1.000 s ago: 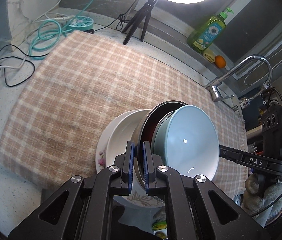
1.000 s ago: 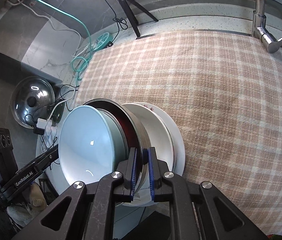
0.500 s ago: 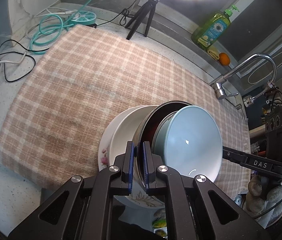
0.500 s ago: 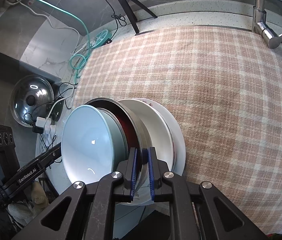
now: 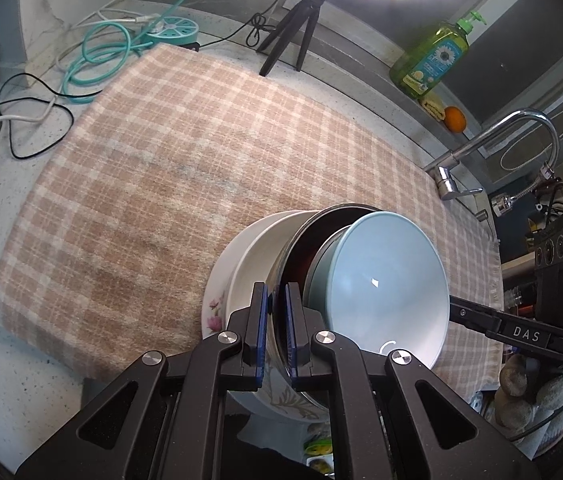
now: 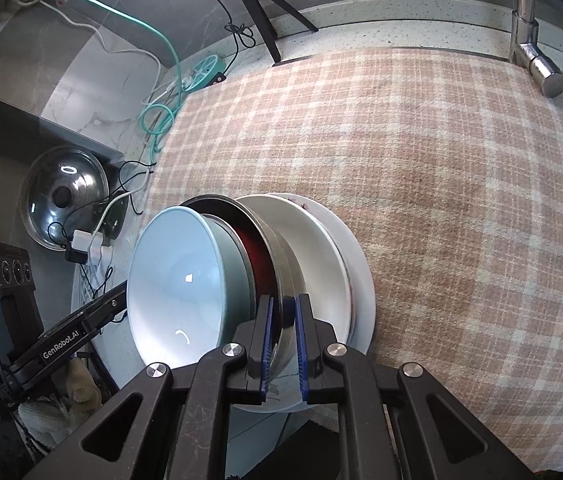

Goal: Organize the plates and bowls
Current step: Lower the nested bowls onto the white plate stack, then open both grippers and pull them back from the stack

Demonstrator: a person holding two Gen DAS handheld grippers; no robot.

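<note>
Four dishes ride nested in my grip, held off the near edge of the plaid cloth [image 5: 185, 184] on the tabletop [image 5: 9, 208].

Left wrist view: my left gripper [image 5: 276, 332] has its fingers closed on the rim of the steel bowl [image 5: 301, 232]. A pale blue bowl [image 5: 385, 280] sits inside it; a white bowl [image 5: 257, 248] and a floral plate [image 5: 211, 316] lie under it. My right gripper [image 5: 457, 312] reaches in from the far side.

Right wrist view: my right gripper [image 6: 283, 344] is also closed on the steel bowl [image 6: 277, 252] rim, the blue bowl [image 6: 173, 280] tilted toward me. The white bowl [image 6: 301, 240] and plate [image 6: 361, 280] hang outside my fingers, I think, so they could slide off if the stack tips further.
</note>
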